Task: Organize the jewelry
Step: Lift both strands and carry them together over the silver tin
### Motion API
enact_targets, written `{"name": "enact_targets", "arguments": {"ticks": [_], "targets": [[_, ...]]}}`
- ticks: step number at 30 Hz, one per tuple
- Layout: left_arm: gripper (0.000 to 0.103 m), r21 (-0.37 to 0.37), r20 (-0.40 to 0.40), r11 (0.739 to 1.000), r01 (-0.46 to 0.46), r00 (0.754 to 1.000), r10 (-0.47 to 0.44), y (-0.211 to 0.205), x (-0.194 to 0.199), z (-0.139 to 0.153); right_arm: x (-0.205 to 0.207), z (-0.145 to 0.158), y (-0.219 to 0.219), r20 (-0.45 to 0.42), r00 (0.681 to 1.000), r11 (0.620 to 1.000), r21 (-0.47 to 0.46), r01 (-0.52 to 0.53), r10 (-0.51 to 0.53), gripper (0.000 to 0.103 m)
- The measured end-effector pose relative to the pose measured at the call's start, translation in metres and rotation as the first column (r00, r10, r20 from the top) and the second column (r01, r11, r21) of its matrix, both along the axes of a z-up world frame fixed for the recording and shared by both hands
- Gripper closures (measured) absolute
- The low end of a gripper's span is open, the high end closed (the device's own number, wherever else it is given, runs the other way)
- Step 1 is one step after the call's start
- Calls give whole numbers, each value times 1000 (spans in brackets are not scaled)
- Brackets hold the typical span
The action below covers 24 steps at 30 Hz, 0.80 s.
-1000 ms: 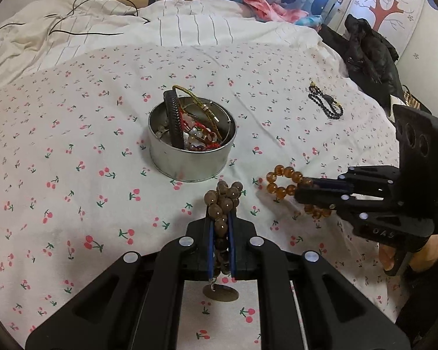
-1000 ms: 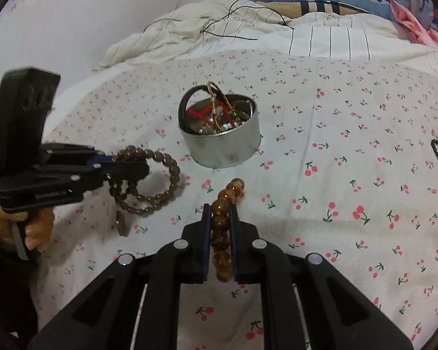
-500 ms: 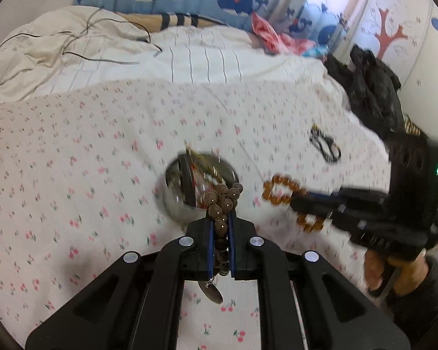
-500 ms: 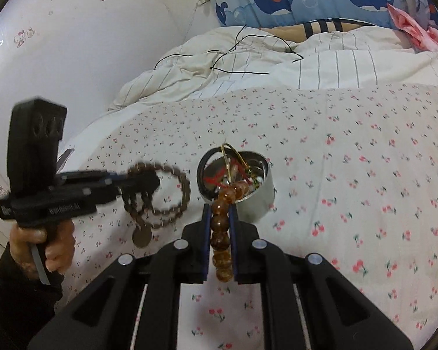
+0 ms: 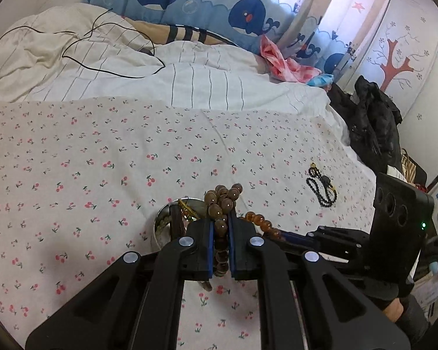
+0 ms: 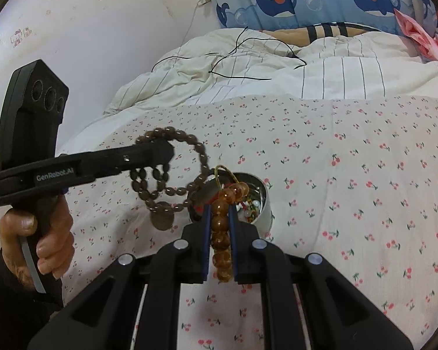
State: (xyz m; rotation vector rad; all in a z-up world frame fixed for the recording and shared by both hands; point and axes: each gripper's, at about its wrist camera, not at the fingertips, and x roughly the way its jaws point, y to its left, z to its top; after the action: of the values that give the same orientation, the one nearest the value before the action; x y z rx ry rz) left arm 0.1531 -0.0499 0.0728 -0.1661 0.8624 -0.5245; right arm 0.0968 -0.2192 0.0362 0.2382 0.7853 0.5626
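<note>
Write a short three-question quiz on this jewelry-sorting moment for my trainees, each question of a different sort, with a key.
1. True or false: the left tongs are shut on the dark brown bead string.
2. Multiple choice: the amber bead bracelet is (A) lying on the bedsheet, (B) clamped in the right tongs, (C) inside the tin.
3. Short answer: which piece of jewelry lies on the cherry-print sheet, untouched by either tongs?

Key
1. True; its round metal tag hangs below.
2. B; it is held in the air near the metal tin, which already holds other pieces.
3. The black bead strand, far right on the sheet.
</note>
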Motion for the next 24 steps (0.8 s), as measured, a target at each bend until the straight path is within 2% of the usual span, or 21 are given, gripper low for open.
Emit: {"name": "enact_targets", "arguments": {"ticks": [11, 18, 24], "targets": [[95, -6, -35, 1000, -21, 999, 20, -6, 24, -30, 24, -12, 22, 8, 1000, 998, -65, -3, 4, 91], [95, 36, -48, 998, -43, 998, 44, -4, 32, -46, 33, -24, 22, 1, 1000, 998, -60, 9, -9, 91], [91, 91, -38, 996, -8, 999, 11, -9, 28, -47, 37, -34, 30, -17, 1000, 997, -73, -6, 5, 91]]}}
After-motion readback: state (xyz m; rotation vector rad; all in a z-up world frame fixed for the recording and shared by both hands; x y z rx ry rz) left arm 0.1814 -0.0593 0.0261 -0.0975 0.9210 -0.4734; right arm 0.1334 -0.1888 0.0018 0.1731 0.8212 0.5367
